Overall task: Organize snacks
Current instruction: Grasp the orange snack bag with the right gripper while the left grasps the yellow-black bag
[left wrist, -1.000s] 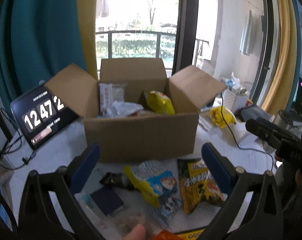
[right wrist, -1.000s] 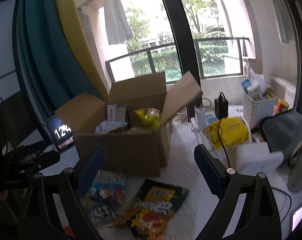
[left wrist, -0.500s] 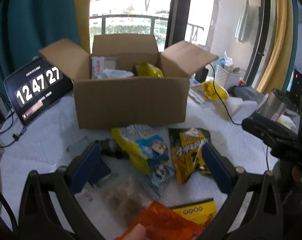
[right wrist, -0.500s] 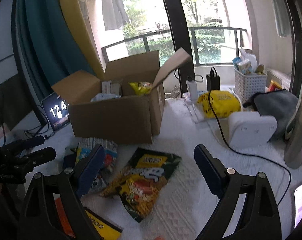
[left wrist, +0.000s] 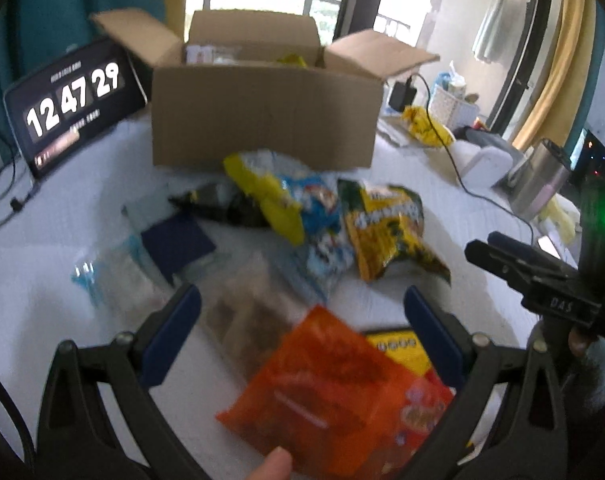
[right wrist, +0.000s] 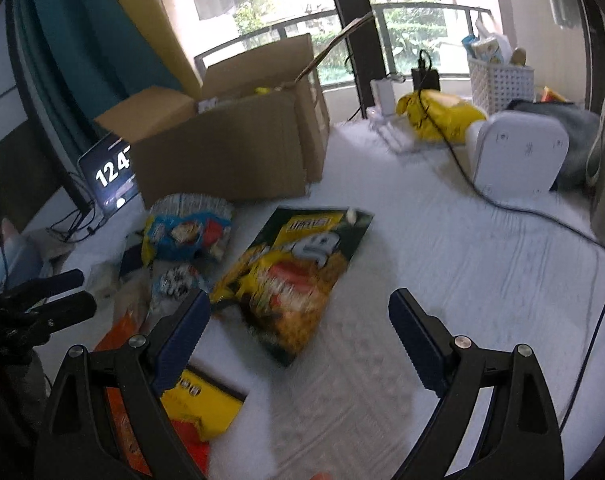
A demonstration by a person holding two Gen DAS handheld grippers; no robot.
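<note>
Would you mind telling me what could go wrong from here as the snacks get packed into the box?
1. The snacks overlap: the orange bag lies on a yellow packet, so the open left tongs may pinch both.
2. A black cable crosses the table near the open right tongs and could snag.
3. The box already holds snacks; a tall bag may not fit.

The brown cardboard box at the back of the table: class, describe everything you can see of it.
The brown cardboard box looks like plain corrugated card, unprinted on its front wall. It stands upright on the white textured table cover, top open, with its flaps spread outward. Packets show just above its rim, including a yellow one. A blue and yellow snack bag lies against its front base. A tablet clock stands beside it.
</note>
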